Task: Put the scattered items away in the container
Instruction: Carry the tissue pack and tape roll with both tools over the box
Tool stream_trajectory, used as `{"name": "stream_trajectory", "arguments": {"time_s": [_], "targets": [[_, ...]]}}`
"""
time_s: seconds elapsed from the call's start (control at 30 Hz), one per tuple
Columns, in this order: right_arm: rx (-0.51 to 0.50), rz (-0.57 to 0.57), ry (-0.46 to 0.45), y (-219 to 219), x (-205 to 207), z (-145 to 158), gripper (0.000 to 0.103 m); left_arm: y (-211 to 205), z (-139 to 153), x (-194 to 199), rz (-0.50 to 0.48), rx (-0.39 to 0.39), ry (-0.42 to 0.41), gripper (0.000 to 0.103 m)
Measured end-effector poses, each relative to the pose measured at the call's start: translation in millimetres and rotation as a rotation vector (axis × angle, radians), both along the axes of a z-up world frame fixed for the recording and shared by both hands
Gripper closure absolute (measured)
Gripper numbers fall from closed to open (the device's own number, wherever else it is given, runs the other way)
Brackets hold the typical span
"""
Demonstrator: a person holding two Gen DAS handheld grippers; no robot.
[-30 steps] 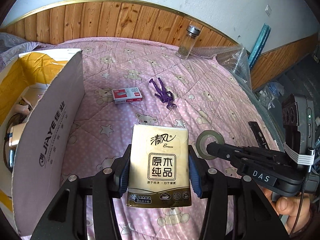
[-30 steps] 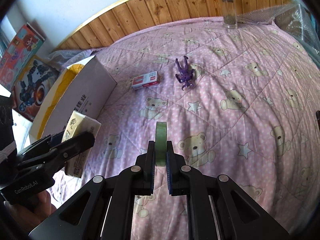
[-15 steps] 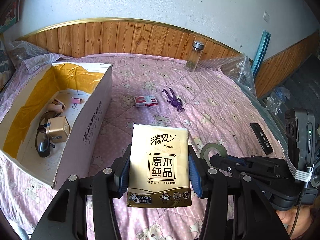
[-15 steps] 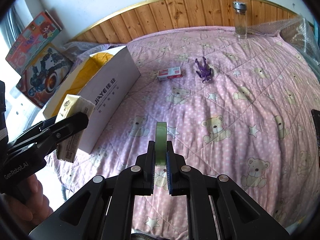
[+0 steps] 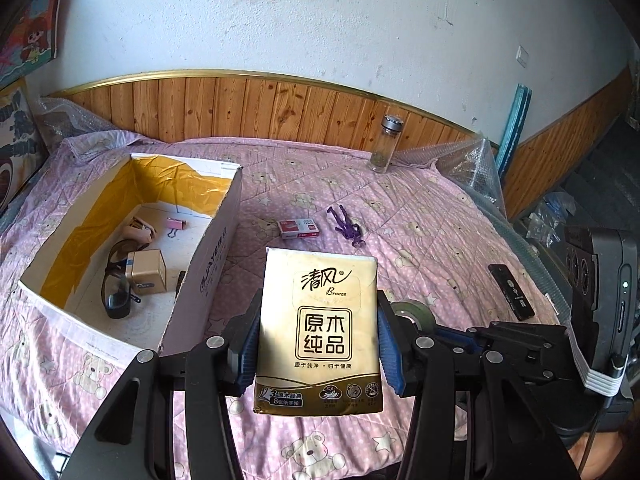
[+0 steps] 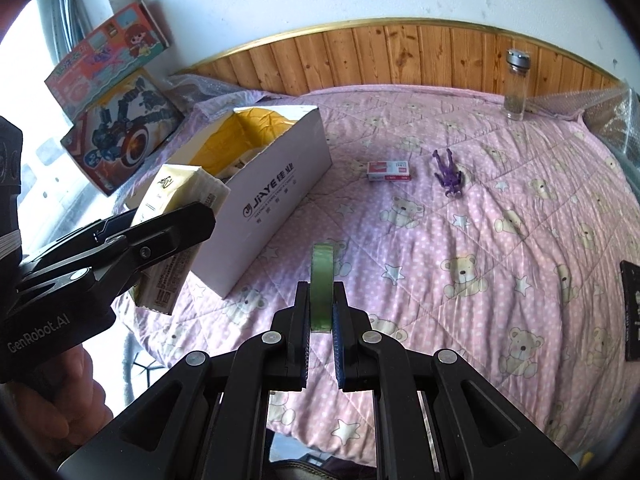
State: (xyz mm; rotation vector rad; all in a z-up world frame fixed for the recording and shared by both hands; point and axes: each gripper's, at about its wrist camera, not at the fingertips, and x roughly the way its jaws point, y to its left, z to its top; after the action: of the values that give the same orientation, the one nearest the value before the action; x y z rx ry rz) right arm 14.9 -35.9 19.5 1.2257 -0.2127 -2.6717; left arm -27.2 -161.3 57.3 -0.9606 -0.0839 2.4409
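My left gripper [image 5: 318, 344] is shut on a beige tissue pack [image 5: 320, 320], held in the air just right of the open cardboard box [image 5: 212, 256]. The same tissue pack [image 6: 176, 200] shows in the right wrist view beside the box [image 6: 280, 196]. My right gripper [image 6: 321, 312] is shut on a green tape roll [image 6: 322, 280], held upright on edge above the bed. That tape roll [image 5: 414, 314] sits right of the tissue pack. A staple box [image 5: 299, 229] and a purple toy figure [image 5: 347, 227] lie on the pink quilt beyond.
The box holds glasses [image 5: 116, 276], a small brown carton [image 5: 147, 272] and a pink clip [image 5: 176, 225]. A glass bottle [image 5: 385, 144] stands by the wooden headboard. A black remote [image 5: 511, 292] lies at the bed's right edge. Toy boxes [image 6: 116, 136] lean against the left wall.
Both grippers have lifted and drawn back from the bed with their loads. The box now shows its open inside, and the staple box and toy look farther away.
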Motion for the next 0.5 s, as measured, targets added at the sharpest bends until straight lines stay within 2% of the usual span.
{"name": "stream_trajectory", "arguments": {"time_s": [0.5], "targets": [[0.031, 0.075, 0.038, -35.3, -0.2, 20.3, 0.092, -37.6, 21.8, 7.6, 0.069, 0.046, 0.035, 0.052]]}}
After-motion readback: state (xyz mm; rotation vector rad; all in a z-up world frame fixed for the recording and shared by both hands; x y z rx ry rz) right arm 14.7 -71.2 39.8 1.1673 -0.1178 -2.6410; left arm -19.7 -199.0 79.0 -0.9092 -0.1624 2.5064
